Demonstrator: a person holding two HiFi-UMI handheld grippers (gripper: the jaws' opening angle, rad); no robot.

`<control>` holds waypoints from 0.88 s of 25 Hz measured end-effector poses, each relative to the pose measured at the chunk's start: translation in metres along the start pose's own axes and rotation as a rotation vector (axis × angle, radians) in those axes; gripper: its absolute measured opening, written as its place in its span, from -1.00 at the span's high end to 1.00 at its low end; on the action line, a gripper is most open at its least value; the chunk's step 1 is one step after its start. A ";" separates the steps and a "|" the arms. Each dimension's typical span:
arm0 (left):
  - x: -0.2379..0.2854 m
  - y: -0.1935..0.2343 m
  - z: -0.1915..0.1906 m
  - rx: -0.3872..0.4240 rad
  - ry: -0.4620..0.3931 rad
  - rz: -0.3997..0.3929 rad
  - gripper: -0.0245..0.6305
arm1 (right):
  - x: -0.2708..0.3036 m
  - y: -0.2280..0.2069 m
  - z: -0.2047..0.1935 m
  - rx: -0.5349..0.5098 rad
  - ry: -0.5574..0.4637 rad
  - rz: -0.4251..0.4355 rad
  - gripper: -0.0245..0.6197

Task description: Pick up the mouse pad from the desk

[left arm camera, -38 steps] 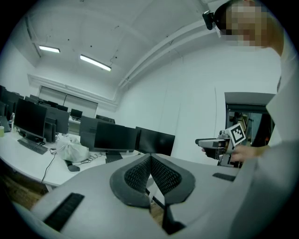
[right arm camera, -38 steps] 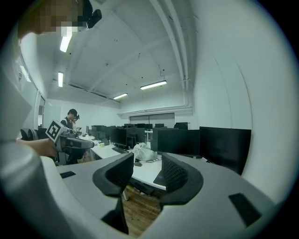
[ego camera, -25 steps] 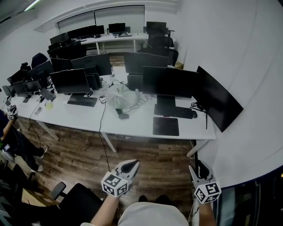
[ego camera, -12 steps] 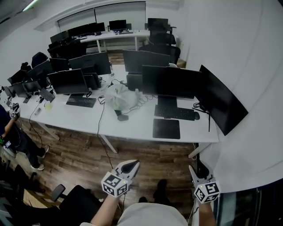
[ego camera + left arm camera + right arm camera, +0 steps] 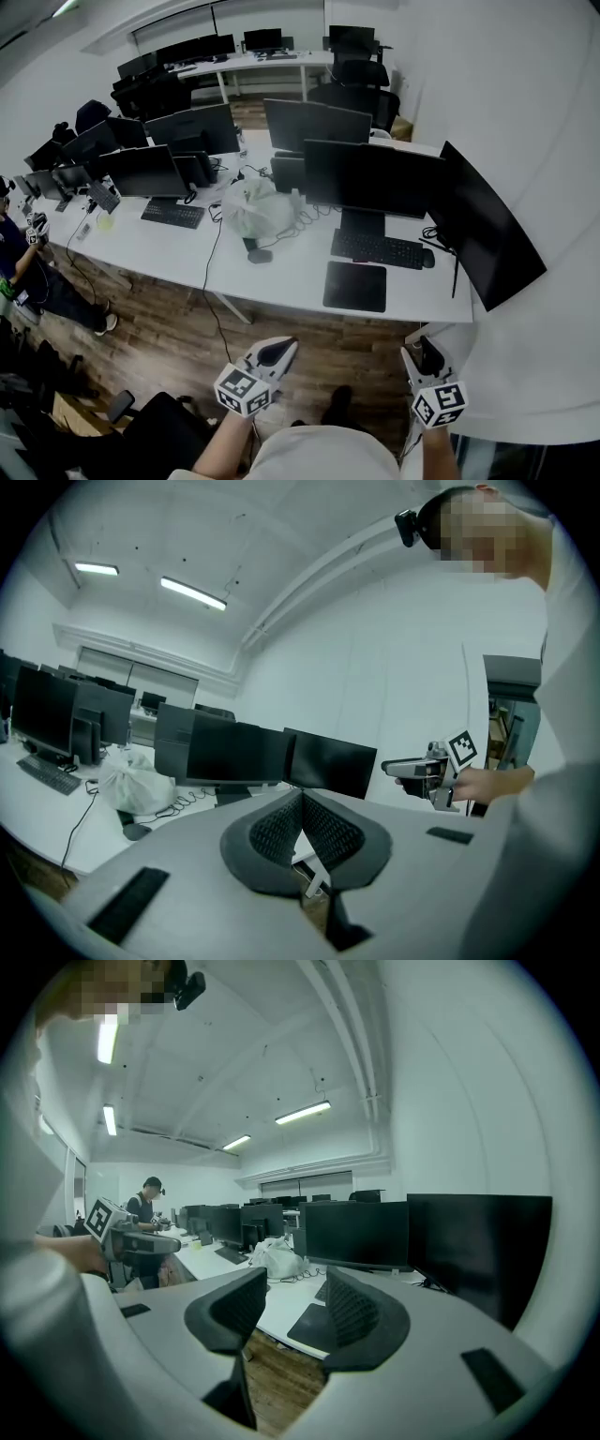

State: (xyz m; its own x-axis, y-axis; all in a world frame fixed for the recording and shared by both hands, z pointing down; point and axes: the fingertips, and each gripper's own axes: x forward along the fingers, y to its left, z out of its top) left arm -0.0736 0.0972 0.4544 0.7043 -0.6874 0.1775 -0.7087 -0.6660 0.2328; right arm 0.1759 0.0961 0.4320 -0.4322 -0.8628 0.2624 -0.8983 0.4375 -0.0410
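1. The left gripper (image 5: 278, 351) and right gripper (image 5: 424, 354) have drawn nearer the bench (image 5: 281, 272), still well short of it.
2. The mouse pad (image 5: 354, 286) lies flat at the bench's front edge, before a keyboard (image 5: 380, 248).
3. The left gripper is clenched on nothing; the right gripper's jaws stand parted and empty.

In the middle, a crumpled white plastic bag (image 5: 255, 208), with a small dark mouse (image 5: 260, 256) just near of it and loose cables (image 5: 309, 214) trailing off to the right. To the right, a wide black monitor (image 5: 372, 180), a black keyboard (image 5: 378, 249) in front of it, and a second mouse (image 5: 428, 261) just beside the keyboard's right end. Farther right, a curved monitor (image 5: 487, 239) angled inward, close to the white wall (image 5: 525, 112). To the left, more dark monitors (image 5: 145, 172) and another keyboard (image 5: 174, 215). Nearer, wood-plank floor (image 5: 169, 347), a hanging cable (image 5: 214, 281) and a black office chair (image 5: 159, 431). At the left edge, a person (image 5: 28, 272) in dark clothes. Far back, a white table (image 5: 272, 64) with screens, and black chairs (image 5: 352, 80) beside it.
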 end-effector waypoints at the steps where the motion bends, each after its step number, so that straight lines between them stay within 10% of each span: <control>1: 0.009 0.005 0.000 -0.002 -0.002 0.011 0.88 | 0.008 -0.008 -0.001 0.001 0.005 0.008 0.26; 22: 0.130 0.053 -0.013 -0.065 0.086 0.161 0.88 | 0.130 -0.113 -0.045 0.058 0.136 0.147 0.25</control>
State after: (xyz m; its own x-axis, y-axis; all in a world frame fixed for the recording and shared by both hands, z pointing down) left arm -0.0186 -0.0239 0.5020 0.5851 -0.7542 0.2981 -0.8102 -0.5274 0.2558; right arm 0.2248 -0.0542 0.5140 -0.5473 -0.7471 0.3772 -0.8314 0.5372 -0.1423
